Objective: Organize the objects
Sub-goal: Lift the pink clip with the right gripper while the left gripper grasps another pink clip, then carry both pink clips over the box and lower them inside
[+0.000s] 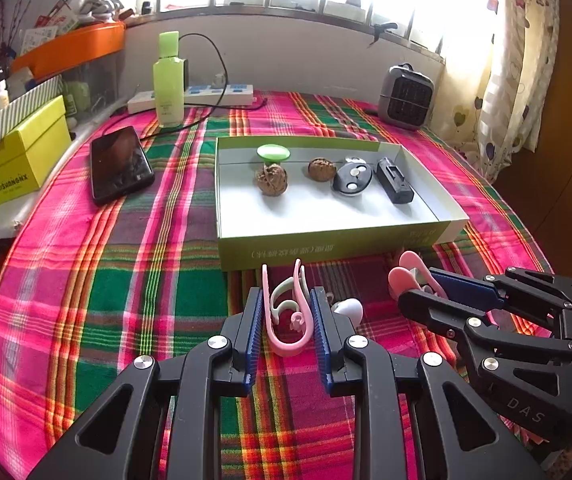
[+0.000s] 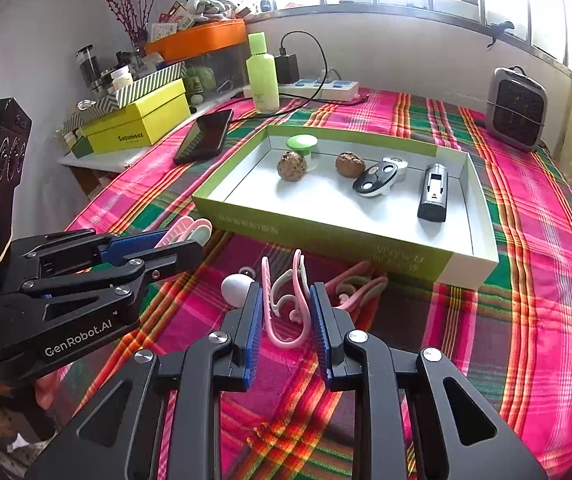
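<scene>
In front of the tray, left gripper and right gripper each pinch a pink clip, nearly closed, level.

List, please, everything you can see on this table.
Box lid: one, green and white, mid-table.
Walnuts: two, brown, in lid.
Jar: one, green-capped, in lid.
Oval device: one, black-white, in lid.
Black device: one, lid's right end.
Phone: one, black, left of lid.
Bottle: one, light green, back.
Power strip: one, white, back.
Heater: one, grey, back right.
Loose clips: few, pink, before lid.
Egg-shaped object: one, white, on cloth.
Held clips: two bunches, pink, one per gripper.
Left gripper, right gripper: black, blue pads, closed on clips.
</scene>
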Available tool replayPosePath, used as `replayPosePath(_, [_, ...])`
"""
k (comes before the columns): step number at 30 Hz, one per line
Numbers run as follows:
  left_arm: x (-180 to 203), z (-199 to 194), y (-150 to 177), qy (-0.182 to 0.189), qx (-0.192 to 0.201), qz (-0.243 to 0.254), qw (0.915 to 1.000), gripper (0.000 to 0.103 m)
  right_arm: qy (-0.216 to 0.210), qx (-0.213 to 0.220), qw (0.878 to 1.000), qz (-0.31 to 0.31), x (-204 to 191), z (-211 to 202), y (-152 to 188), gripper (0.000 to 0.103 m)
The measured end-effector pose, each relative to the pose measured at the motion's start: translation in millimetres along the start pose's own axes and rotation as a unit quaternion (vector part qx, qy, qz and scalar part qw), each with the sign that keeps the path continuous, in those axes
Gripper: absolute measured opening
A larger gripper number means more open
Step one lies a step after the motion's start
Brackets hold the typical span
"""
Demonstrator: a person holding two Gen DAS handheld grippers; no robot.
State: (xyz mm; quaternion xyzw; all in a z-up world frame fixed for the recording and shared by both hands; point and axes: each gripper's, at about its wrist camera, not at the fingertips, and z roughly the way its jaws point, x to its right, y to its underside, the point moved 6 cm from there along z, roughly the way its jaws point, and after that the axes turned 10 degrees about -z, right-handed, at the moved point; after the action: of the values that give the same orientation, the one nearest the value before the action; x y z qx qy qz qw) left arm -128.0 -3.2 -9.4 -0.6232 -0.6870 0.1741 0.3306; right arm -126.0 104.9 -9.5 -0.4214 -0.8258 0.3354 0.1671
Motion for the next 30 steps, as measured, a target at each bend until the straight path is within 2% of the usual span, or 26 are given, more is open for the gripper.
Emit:
replayPosePath(17, [3, 14, -32, 0.012, -0.005, -0.017, 0.9998, 0.022, -0.002, 0.007, 1.000, 0.011, 16, 10, -27, 0.025])
replayPosePath(30, [-2, 42, -57, -0.002, -0.017, -0.019, 0.9997, 0.022, -0.007, 0.000, 1.000, 0.025, 31, 36, -49, 0.025])
